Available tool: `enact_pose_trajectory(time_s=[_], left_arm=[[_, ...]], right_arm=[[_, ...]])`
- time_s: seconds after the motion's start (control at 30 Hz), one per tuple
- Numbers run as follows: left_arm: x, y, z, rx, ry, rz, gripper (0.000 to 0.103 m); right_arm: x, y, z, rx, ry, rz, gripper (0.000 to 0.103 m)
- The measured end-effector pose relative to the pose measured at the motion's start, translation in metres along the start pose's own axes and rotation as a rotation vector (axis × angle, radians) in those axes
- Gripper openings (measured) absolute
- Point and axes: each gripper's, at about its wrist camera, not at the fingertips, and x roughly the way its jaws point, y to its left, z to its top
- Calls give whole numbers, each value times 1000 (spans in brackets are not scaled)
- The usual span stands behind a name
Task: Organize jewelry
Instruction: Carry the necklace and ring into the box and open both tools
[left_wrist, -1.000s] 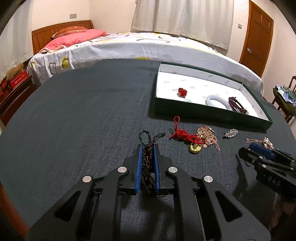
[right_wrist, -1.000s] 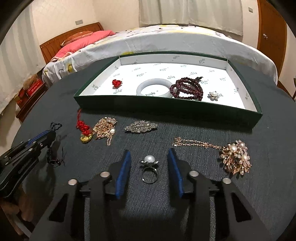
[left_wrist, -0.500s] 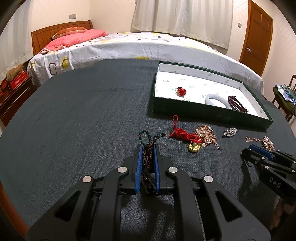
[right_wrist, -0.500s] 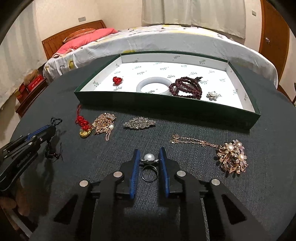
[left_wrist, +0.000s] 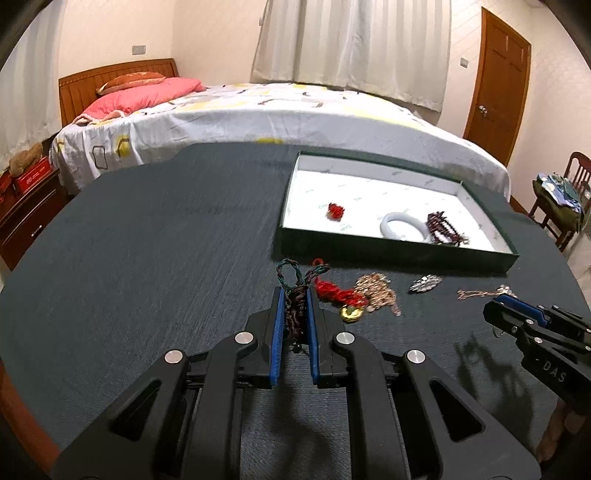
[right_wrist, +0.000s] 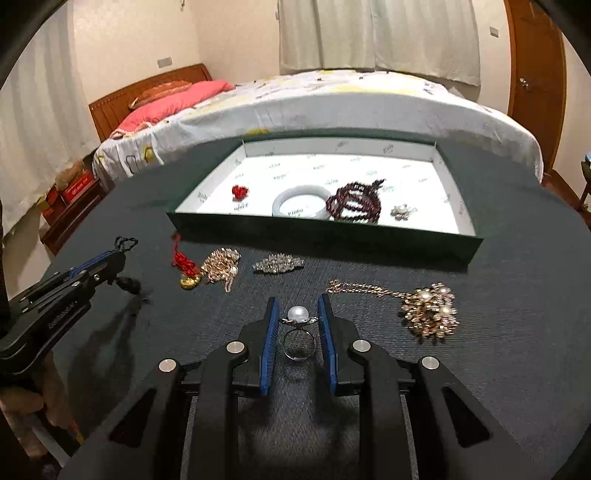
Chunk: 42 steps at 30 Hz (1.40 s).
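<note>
My left gripper (left_wrist: 294, 295) is shut on a dark braided cord bracelet (left_wrist: 295, 310) and holds it above the table; the left gripper also shows in the right wrist view (right_wrist: 110, 258). My right gripper (right_wrist: 297, 306) is shut on a pearl ring (right_wrist: 298, 325), lifted off the cloth; the right gripper also shows in the left wrist view (left_wrist: 498, 306). The green box (right_wrist: 325, 232) with a white floor holds a red charm (right_wrist: 240, 191), a white bangle (right_wrist: 301, 201), a dark red bead bracelet (right_wrist: 354, 201) and a small brooch (right_wrist: 402, 212).
On the dark tablecloth in front of the box lie a red knot with a gold pendant (right_wrist: 186, 266), a gold chain heap (right_wrist: 221, 264), a silver brooch (right_wrist: 279, 263) and a gold pearl necklace (right_wrist: 428, 306). A bed (left_wrist: 258, 110) stands behind the table.
My right gripper closed on the pearl ring and lifted it. Both grippers rose from the table and tilted up, the left still gripping the cord bracelet.
</note>
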Motion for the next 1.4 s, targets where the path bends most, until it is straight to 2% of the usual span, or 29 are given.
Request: enact_pose_trajectory(time_s=[0.5,0.87,1.13,1.27,1.4], left_arm=[[-50,-31,28,31,-118,-60,12],[-46,-62,80,60,-192,-140,12],[-15,-92,129,102,-258,-166,12],[15,-101,141,112,-236,-163,12],[62,-103,141,119,-167,-139,12]], right_arm=[[-49,-9,18,21,-125,4,22],[-64,-26,64,17,-232,-16,22],[-49,-46,106,17,-302,-43,22],[-26,-60,118,33,-307,-57,22],[8,-75,118,54,-266,-77,22]])
